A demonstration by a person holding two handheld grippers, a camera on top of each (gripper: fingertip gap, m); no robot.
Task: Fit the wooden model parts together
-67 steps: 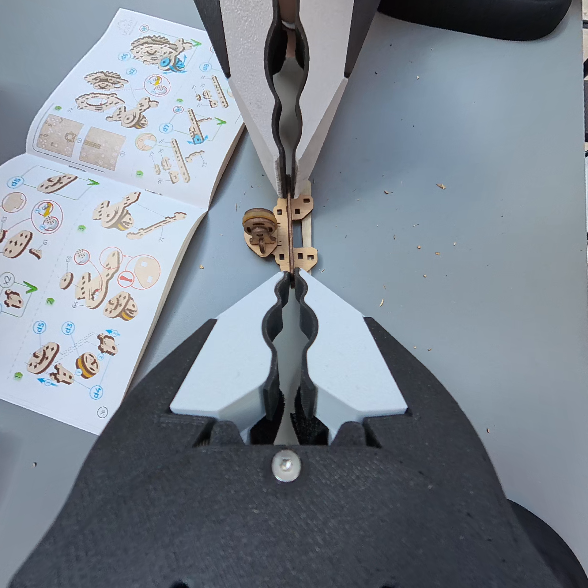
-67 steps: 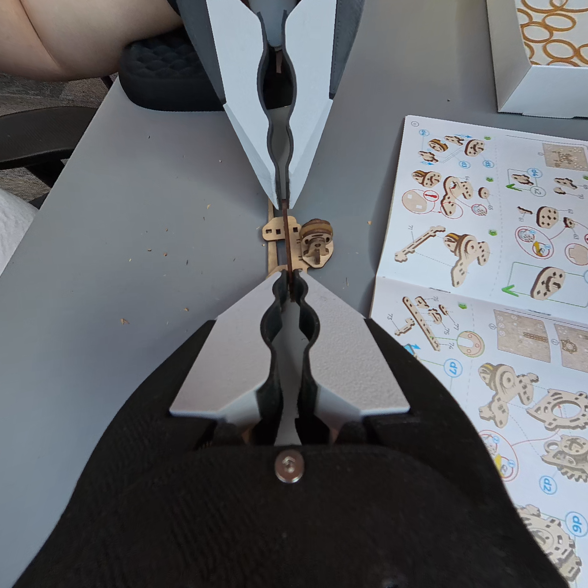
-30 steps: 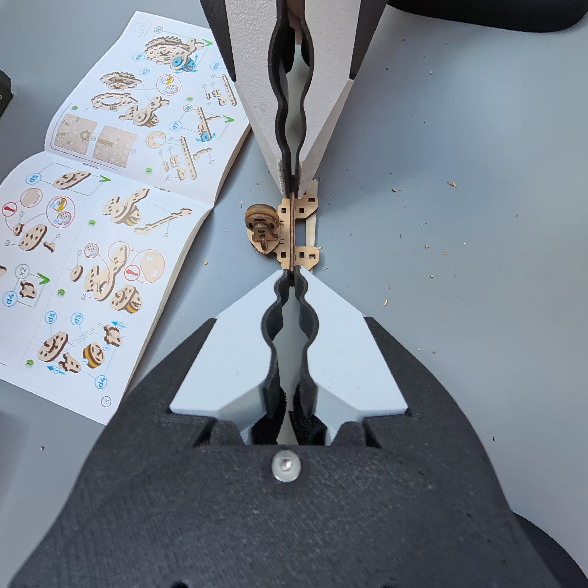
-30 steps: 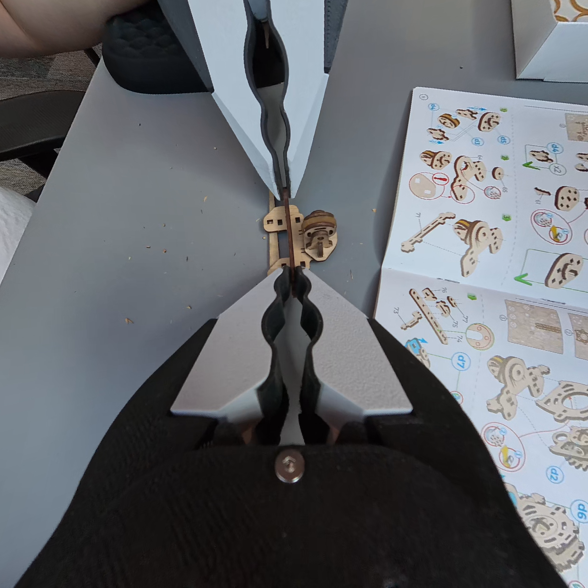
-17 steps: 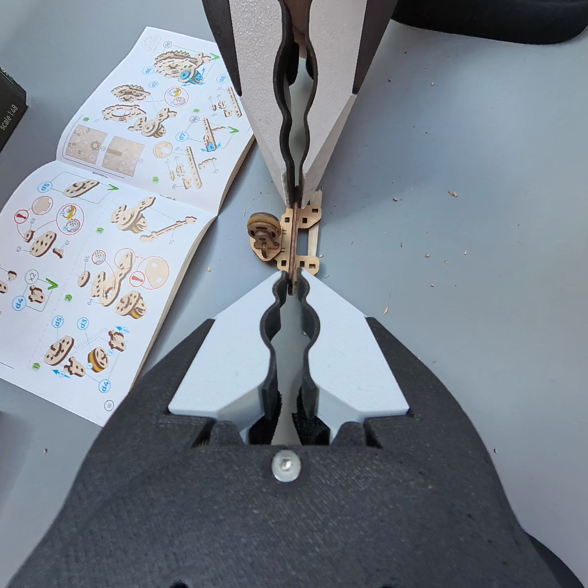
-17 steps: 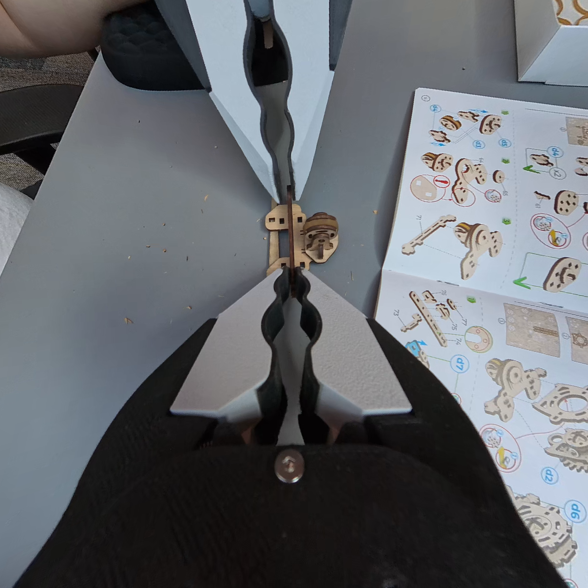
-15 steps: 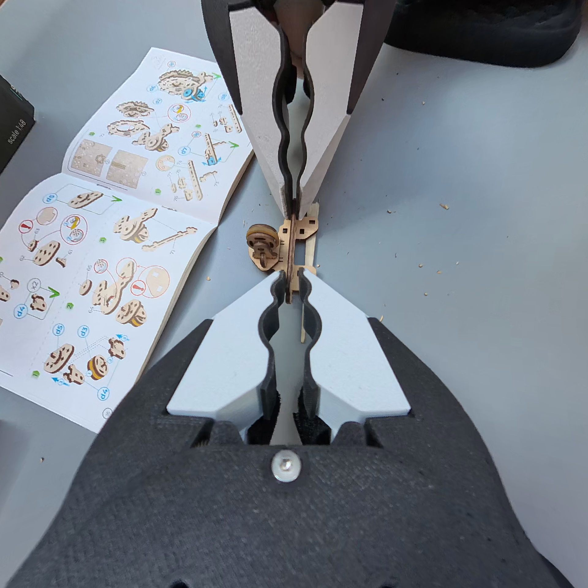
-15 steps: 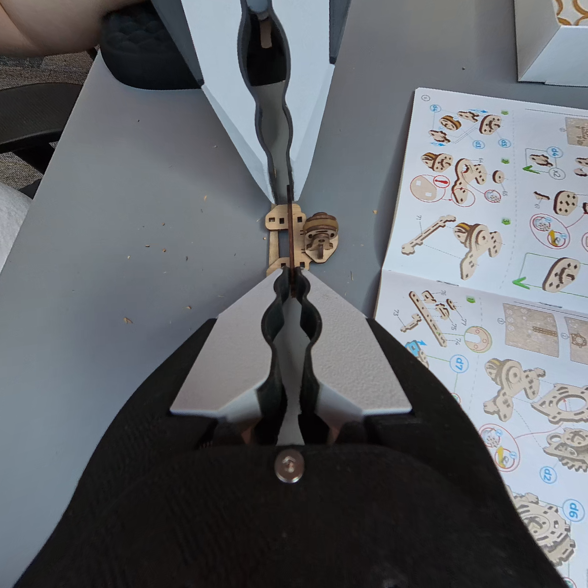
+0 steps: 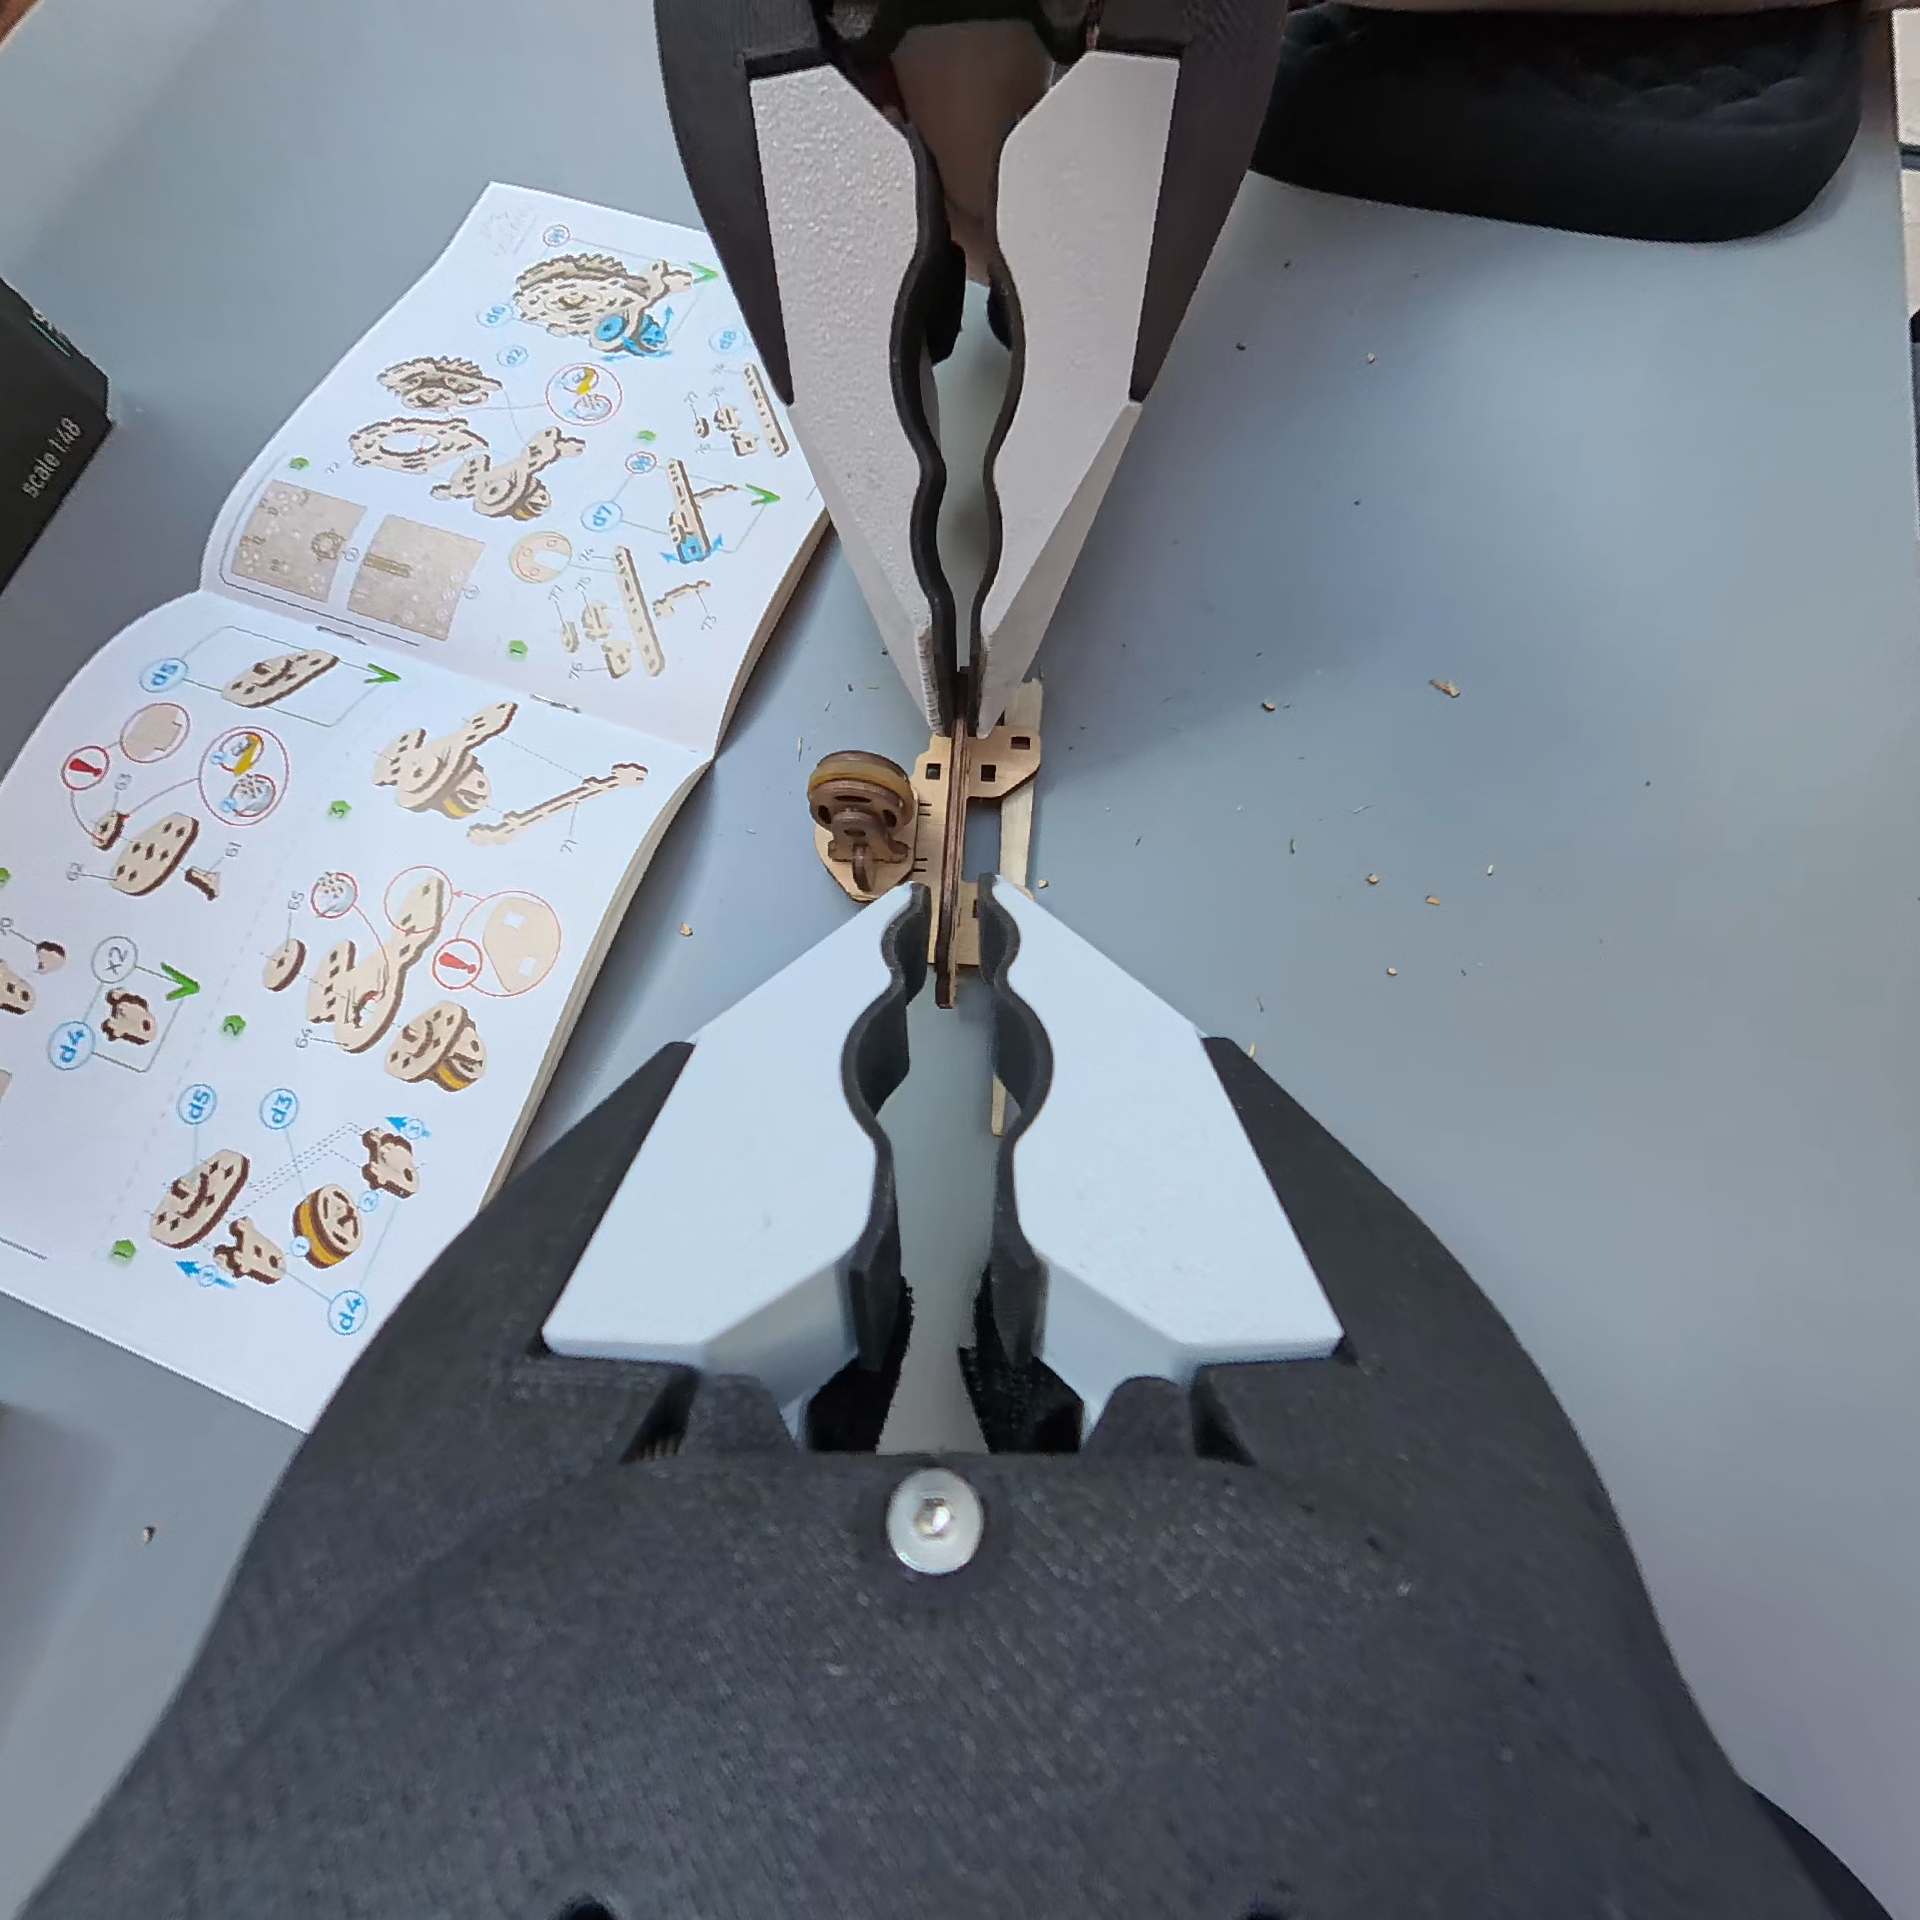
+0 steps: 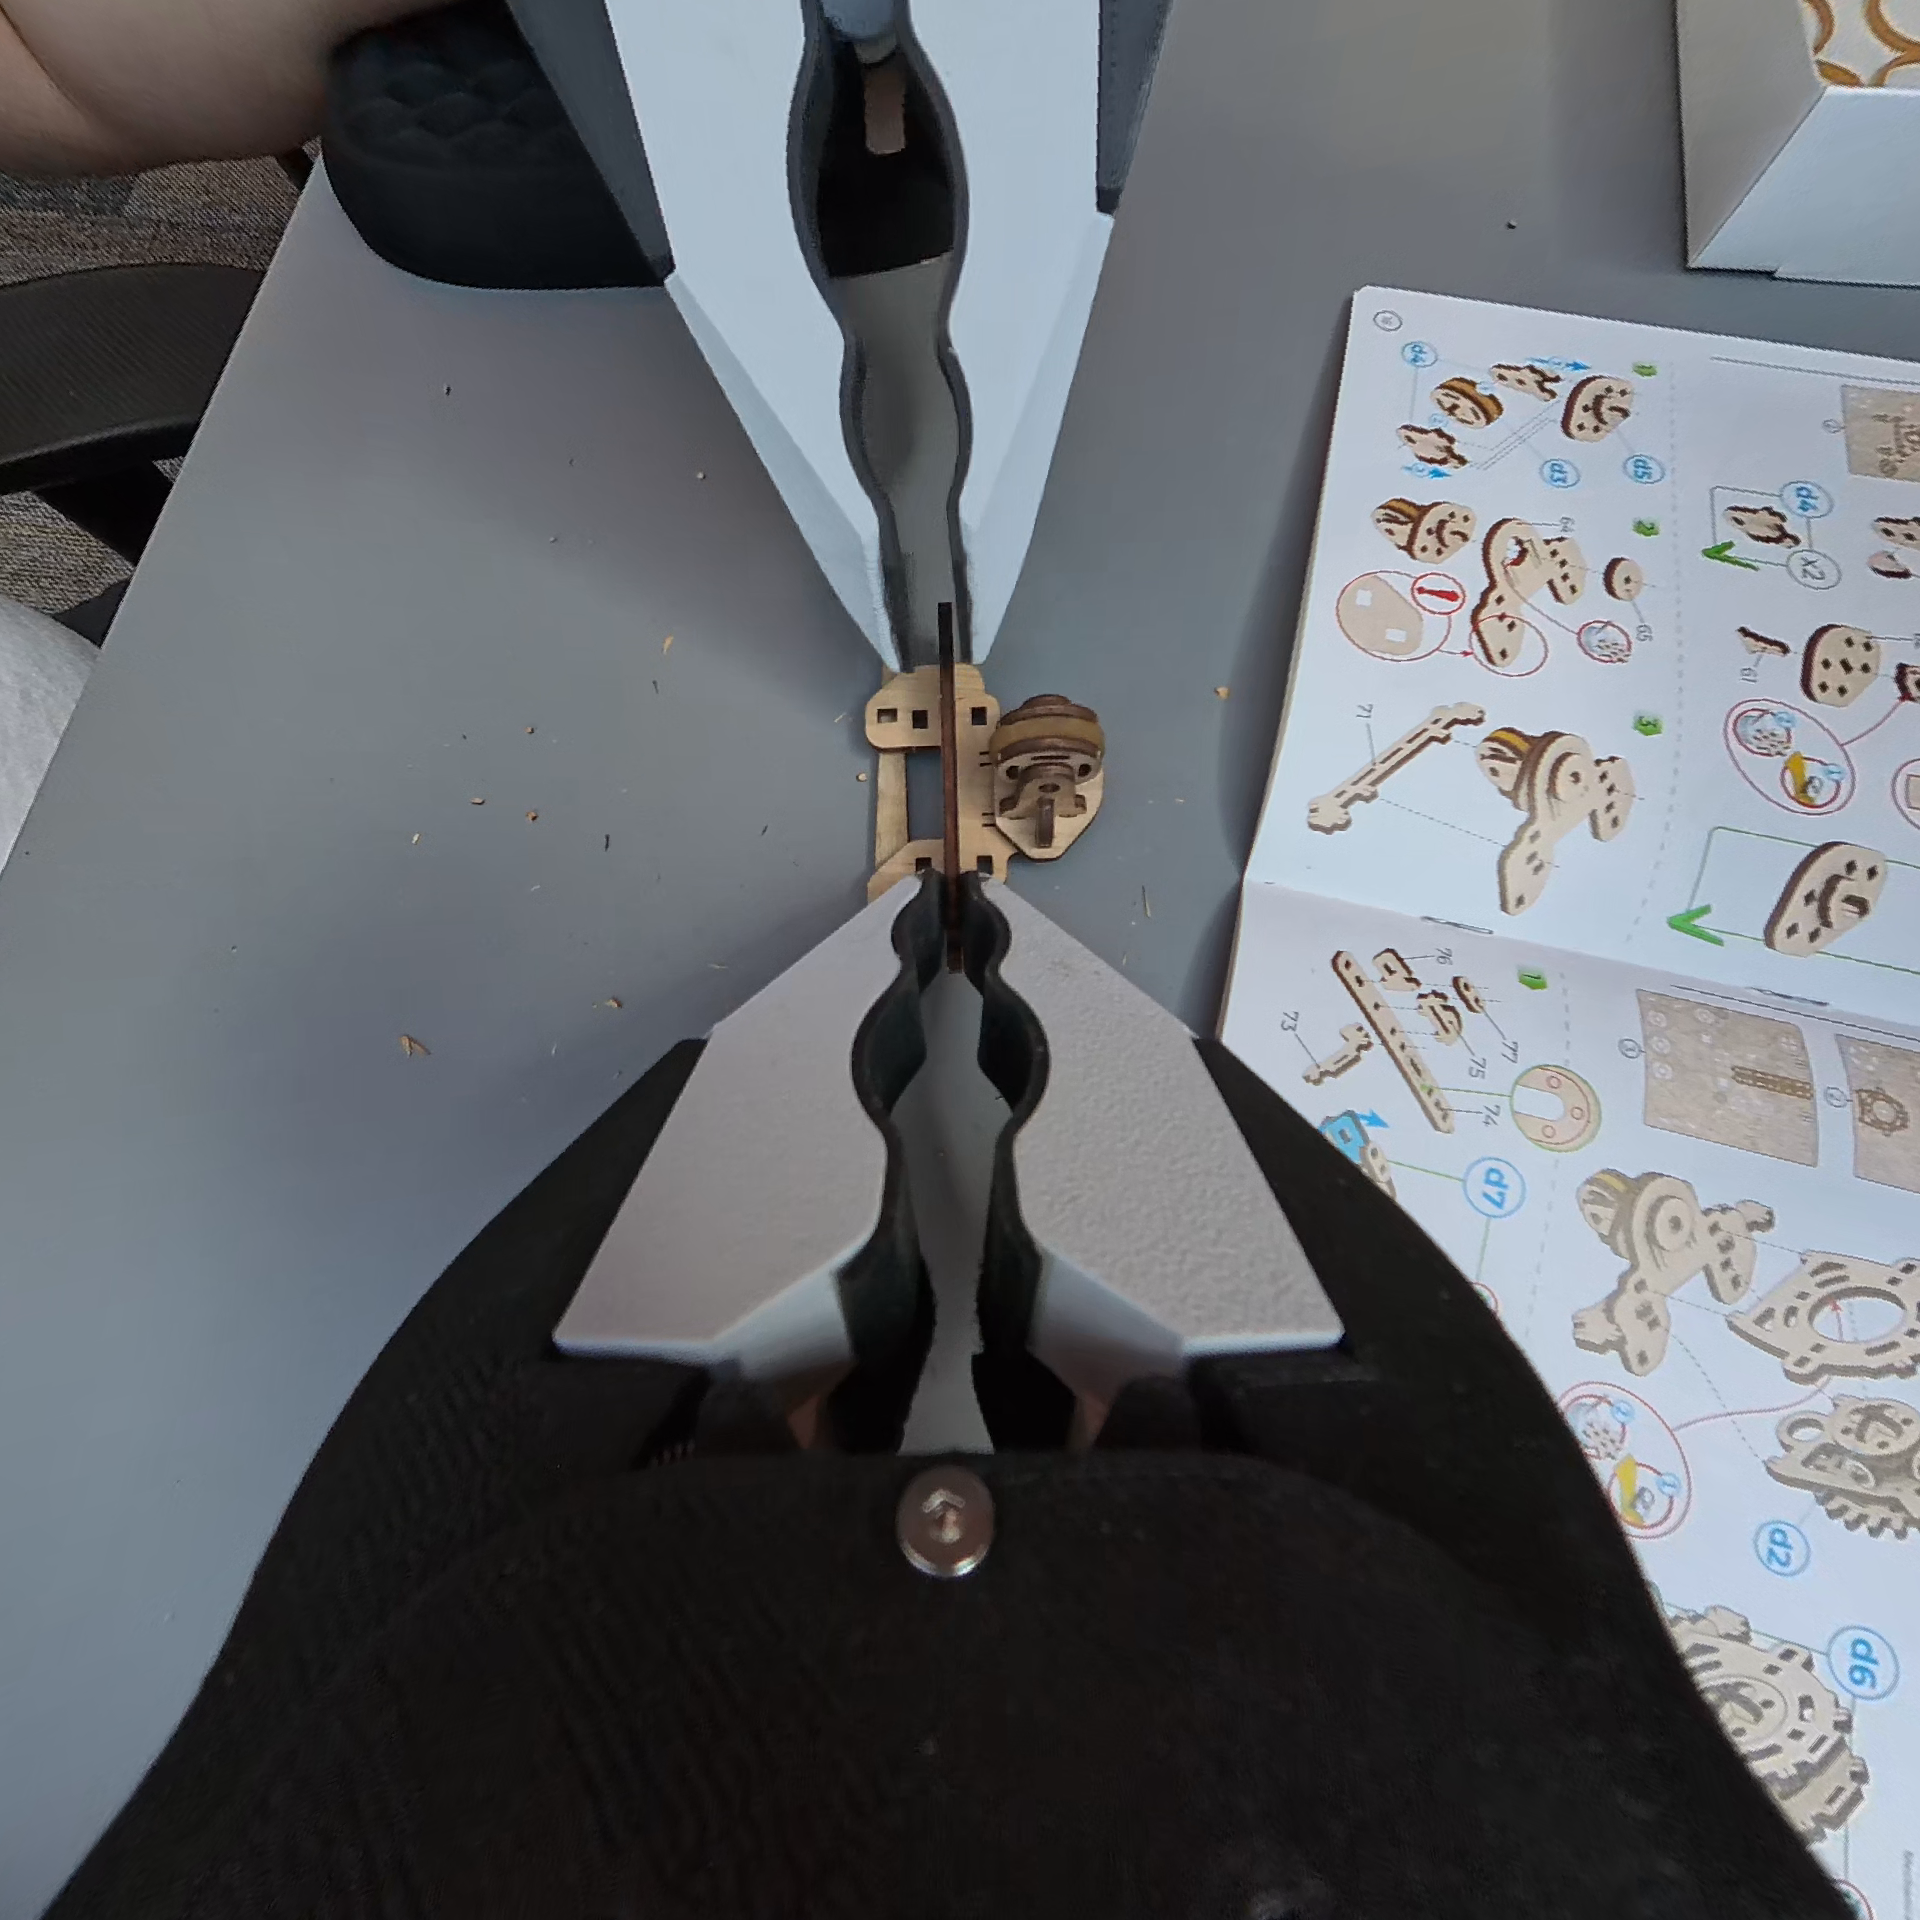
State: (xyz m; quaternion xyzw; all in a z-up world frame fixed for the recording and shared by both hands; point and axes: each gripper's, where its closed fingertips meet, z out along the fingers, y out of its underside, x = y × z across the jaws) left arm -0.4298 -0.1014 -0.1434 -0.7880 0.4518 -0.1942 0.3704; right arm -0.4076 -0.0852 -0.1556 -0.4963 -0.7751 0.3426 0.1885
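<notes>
A thin dark wooden strip point(image 9: 951, 831), seen edge-on, is held above the grey table. My right gripper point(image 10: 948, 899) is shut on one end of it; this gripper also shows at the top of the left wrist view point(image 9: 961, 696). My left gripper point(image 9: 951, 914) is slightly open, with the strip's other end lying loose between its tips; it also shows in the right wrist view point(image 10: 935, 655). Below the strip, a flat wooden frame with square holes point(image 10: 899, 769) and a small wooden disc-and-pin assembly point(image 10: 1044, 774) lie on the table. Both also show in the left wrist view, the frame point(image 9: 1003, 764) and the assembly point(image 9: 862, 821).
An open instruction booklet point(image 9: 364, 779) lies beside the parts, also in the right wrist view point(image 10: 1610, 831). A white box point(image 10: 1818, 156) stands beyond it. A black box edge point(image 9: 42, 436) is at the left. A black pad point(image 9: 1558, 125) and a person's arm point(image 10: 156, 83) are at the table edge. One gripper's finger ends stand about 4 cm off the other's.
My left gripper has opened a little and let go of the strip. My right gripper stays shut on it. The left wrist view has drawn back slightly.
</notes>
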